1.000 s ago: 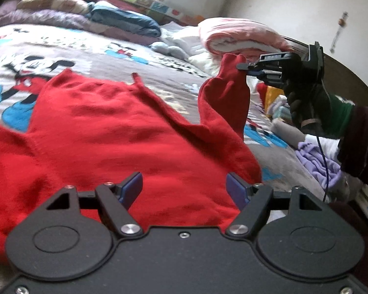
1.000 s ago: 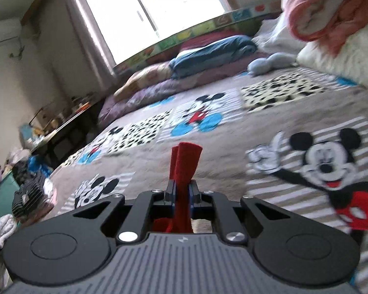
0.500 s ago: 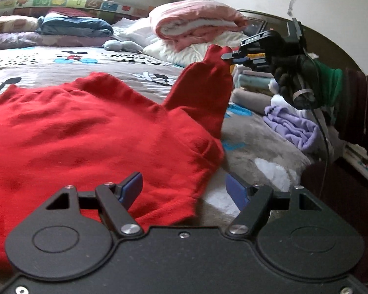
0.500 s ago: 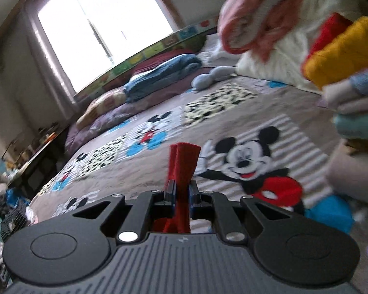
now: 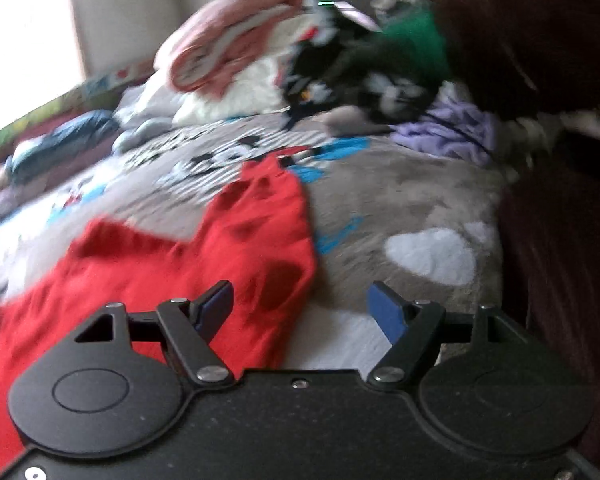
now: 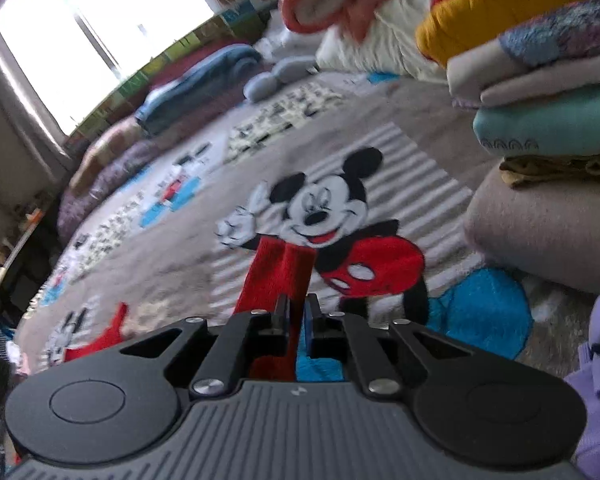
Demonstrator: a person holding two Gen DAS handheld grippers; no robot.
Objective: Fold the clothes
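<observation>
Red sweater lies spread on the bed, over its cartoon-mouse blanket, one sleeve stretched toward the stack of folded clothes at the bed's edge. Right tongs are clamped tight on the sleeve's cuff. Left tongs stand wide with nothing between them, over the sweater's near edge. Much of the left view is blurred.

You see a bed with a mouse blanket. A stack of folded clothes sits on the right. A purple cloth lies near it. A window is bright.
</observation>
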